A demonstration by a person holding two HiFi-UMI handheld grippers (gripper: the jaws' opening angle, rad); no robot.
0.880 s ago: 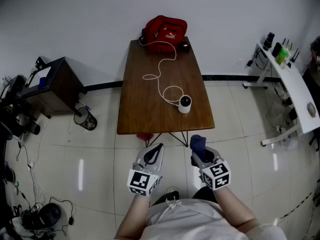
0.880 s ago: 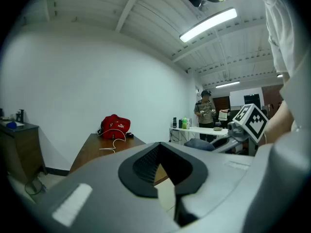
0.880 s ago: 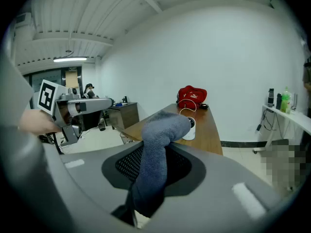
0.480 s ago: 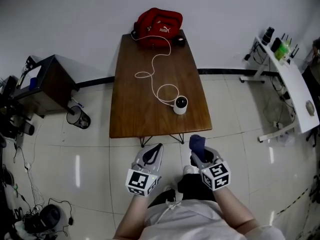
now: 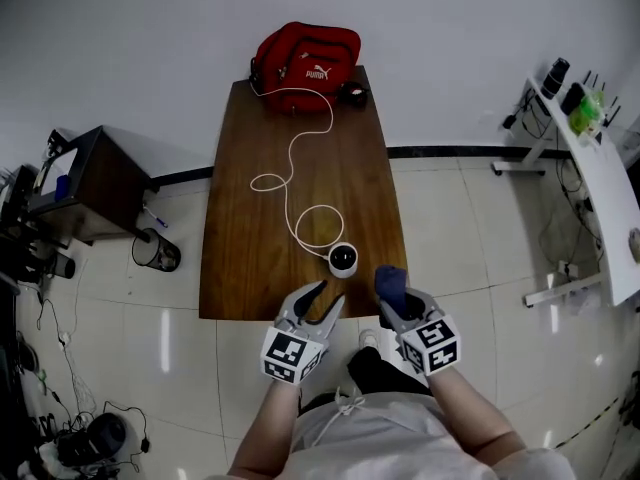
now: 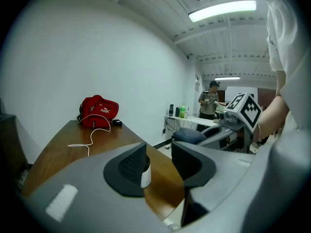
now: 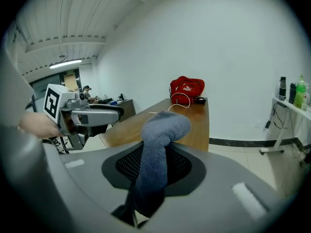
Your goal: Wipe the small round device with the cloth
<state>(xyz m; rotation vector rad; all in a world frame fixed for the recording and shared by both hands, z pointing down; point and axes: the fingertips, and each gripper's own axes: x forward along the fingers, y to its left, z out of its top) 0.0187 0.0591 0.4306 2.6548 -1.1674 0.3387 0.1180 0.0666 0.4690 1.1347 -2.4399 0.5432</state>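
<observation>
— Right hand-held gripper [image 7: 154, 166]: what is it doing?

— Clenched on the cloth [image 7: 163, 125], a blue-grey wad standing up out of the jaws and bulging over their tips. The left hand-held gripper [image 6: 160, 161] is released, jaws apart, with nothing pressed between them.

— And the small round device [image 5: 343, 259]?

— It stands upright near the near edge of the surface [image 5: 250, 268], white body, dark top. Being round, it has no long axis to line up on. It lies ahead of both tools: forward and a little to the left of the cloth, forward and a little to the right of the left jaws. I judge the left tips slightly nearer, though both are close. So the cloth must go forward and leftward to meet it.

— Anything around it?

— A white cable [image 5: 290, 183] loops just behind it and snakes up the wood to a red bag [image 5: 305, 56] at the far end.

— What can't you make out?

— The right gripper view doesn't show the device at all; the cloth and jaws fill the middle. In the left gripper view only a white sliver of it peeks past one jaw. Where the cable joins it is too small to tell.
</observation>
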